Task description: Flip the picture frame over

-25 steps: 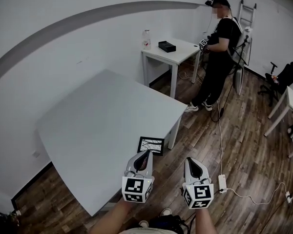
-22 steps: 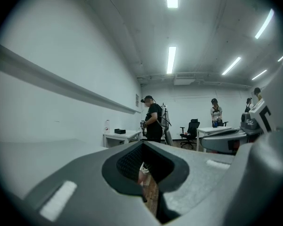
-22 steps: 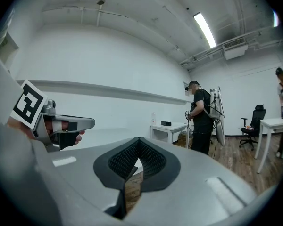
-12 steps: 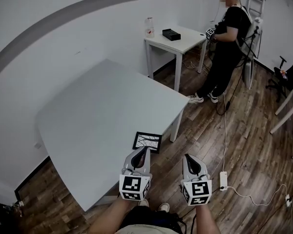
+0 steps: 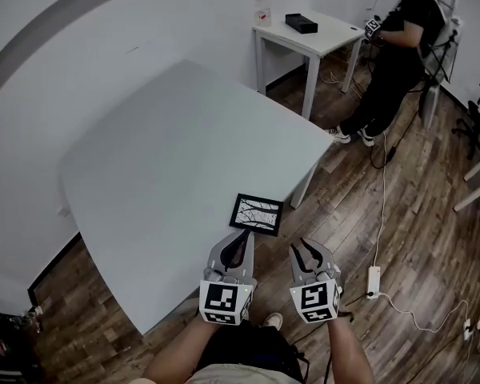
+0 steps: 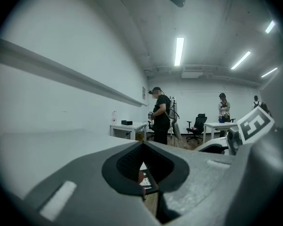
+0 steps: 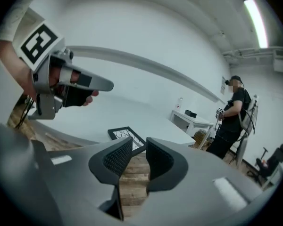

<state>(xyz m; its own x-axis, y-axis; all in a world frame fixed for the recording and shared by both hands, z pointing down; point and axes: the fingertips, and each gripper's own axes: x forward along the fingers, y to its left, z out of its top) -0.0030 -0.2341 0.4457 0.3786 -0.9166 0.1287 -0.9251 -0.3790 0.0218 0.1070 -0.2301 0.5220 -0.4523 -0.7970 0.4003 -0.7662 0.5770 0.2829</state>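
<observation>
You held two grippers just short of the one black picture frame (image 5: 257, 214), which lay picture side up at the near edge of the large grey table (image 5: 168, 158). Your left gripper (image 5: 242, 237) was clenched on nothing, and your right gripper (image 5: 302, 249) had its jaws slightly apart, empty. Beyond stood one small white table (image 5: 320, 38) with one person (image 5: 400, 46) beside it.

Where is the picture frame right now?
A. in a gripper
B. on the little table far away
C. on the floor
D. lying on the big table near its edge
D: the picture frame lies flat on the big table, close to its near edge.
</observation>
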